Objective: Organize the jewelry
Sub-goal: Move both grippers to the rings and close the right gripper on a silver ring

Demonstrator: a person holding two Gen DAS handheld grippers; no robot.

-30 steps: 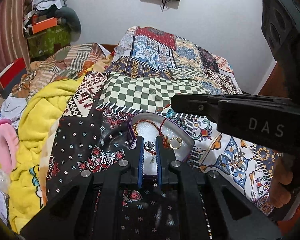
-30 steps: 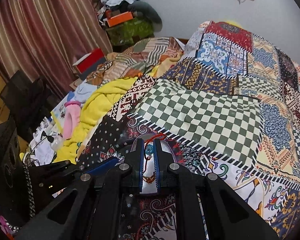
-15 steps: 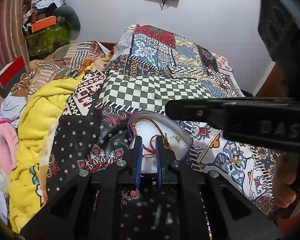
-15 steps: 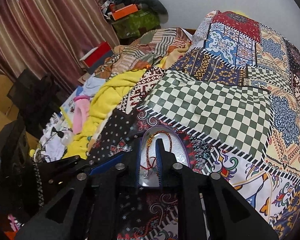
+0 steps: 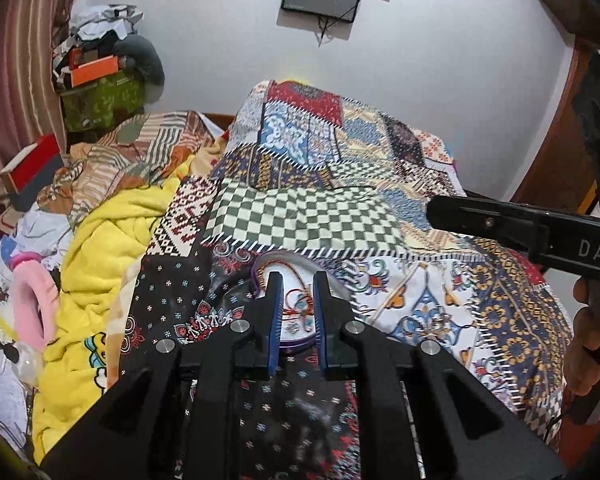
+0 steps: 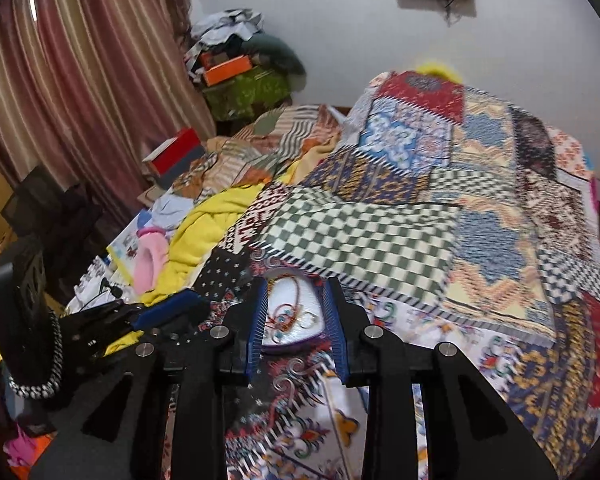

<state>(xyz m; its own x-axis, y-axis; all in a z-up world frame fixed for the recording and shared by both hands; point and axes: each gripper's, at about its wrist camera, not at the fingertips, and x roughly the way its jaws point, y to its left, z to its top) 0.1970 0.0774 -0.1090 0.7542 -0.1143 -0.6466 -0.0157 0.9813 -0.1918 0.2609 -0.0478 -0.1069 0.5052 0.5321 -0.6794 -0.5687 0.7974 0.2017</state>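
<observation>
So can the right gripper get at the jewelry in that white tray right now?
Probably yes: the right gripper is open, aimed at the jewelry in the white tray, with nothing between.

Bedspread (image 6: 364, 236): matt patchwork cloth. Tray (image 6: 288, 280): smooth glossy white w/ purple rim. Yellow blanket (image 5: 100, 240): fuzzy. Grippers' bodies: matt black plastic.
</observation>
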